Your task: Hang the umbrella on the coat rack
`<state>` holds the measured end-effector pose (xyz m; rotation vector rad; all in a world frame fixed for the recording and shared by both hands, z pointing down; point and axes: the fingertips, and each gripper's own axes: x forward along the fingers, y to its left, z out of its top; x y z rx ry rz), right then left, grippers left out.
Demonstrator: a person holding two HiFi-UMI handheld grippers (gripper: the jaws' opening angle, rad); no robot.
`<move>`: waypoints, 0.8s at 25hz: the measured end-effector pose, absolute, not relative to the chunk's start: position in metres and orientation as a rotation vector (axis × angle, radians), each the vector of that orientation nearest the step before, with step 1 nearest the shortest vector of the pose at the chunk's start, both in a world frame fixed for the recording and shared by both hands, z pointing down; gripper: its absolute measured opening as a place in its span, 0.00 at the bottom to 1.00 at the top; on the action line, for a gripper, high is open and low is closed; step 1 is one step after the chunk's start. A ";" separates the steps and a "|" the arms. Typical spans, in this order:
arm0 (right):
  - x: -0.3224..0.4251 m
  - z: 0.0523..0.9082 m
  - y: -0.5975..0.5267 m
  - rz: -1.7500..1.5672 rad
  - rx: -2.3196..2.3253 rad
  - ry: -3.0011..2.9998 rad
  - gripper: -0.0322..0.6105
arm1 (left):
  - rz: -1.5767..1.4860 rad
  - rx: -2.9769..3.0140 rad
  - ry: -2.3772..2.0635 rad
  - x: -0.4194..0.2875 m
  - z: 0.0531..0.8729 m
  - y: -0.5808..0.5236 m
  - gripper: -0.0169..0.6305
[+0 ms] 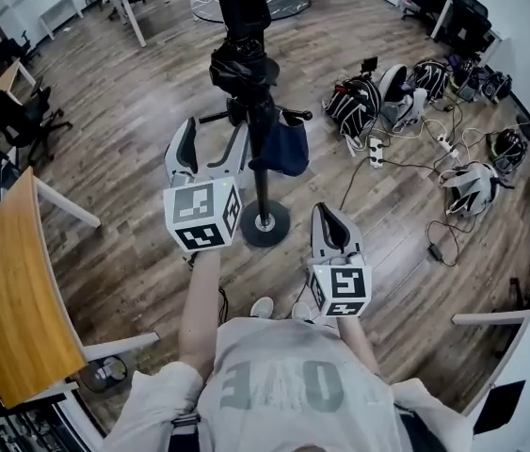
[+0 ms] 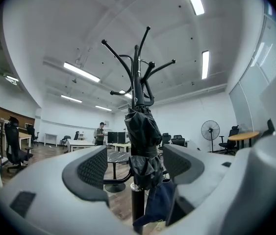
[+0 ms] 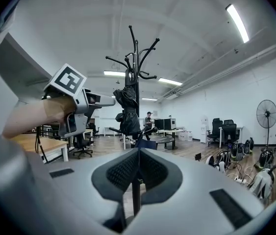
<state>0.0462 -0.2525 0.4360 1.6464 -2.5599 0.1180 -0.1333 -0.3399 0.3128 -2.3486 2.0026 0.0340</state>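
L tongs (image 1: 212, 142) raised, apart, facing umbrella (image 2: 142, 136) on coat rack (image 2: 137, 67); R tongs (image 1: 329, 222) low, together.

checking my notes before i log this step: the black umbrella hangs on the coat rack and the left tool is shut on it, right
Not quite. The left tool is open, not shut on the umbrella: the left gripper view shows its jaws standing apart, one on each side of the umbrella. The rest holds: the black umbrella hangs on the coat rack.
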 end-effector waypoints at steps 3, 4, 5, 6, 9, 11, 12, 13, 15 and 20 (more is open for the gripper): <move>0.041 0.433 -0.254 0.107 1.630 -2.573 0.10 | 0.065 -2.288 1.946 -0.138 0.309 -0.318 0.54; 0.039 0.432 -0.254 0.097 1.624 -2.575 0.10 | 0.065 -2.278 1.925 -0.140 0.310 -0.311 0.54; 0.039 0.431 -0.255 0.082 1.619 -2.576 0.10 | 0.062 -2.279 1.908 -0.139 0.314 -0.306 0.54; 0.040 0.430 -0.256 0.066 1.616 -2.576 0.10 | 0.058 -2.289 1.897 -0.139 0.318 -0.301 0.54; 0.040 0.427 -0.262 0.028 1.607 -2.578 0.10 | 0.057 -2.308 1.895 -0.138 0.335 -0.289 0.54; 0.040 0.423 -0.265 0.009 1.606 -2.582 0.10 | 0.081 -2.303 1.887 -0.138 0.342 -0.278 0.44; 0.040 0.421 -0.266 -0.001 1.608 -2.584 0.10 | 0.093 -2.299 1.879 -0.137 0.345 -0.272 0.35; 0.041 0.419 -0.268 -0.007 1.613 -2.588 0.10 | 0.103 -2.299 1.874 -0.137 0.347 -0.267 0.27; 0.041 0.416 -0.269 -0.005 1.622 -2.595 0.10 | 0.116 -2.309 1.880 -0.137 0.354 -0.258 0.15; 0.041 0.420 -0.267 0.023 1.618 -2.600 0.10 | 0.083 -2.323 1.934 -0.136 0.375 -0.245 0.08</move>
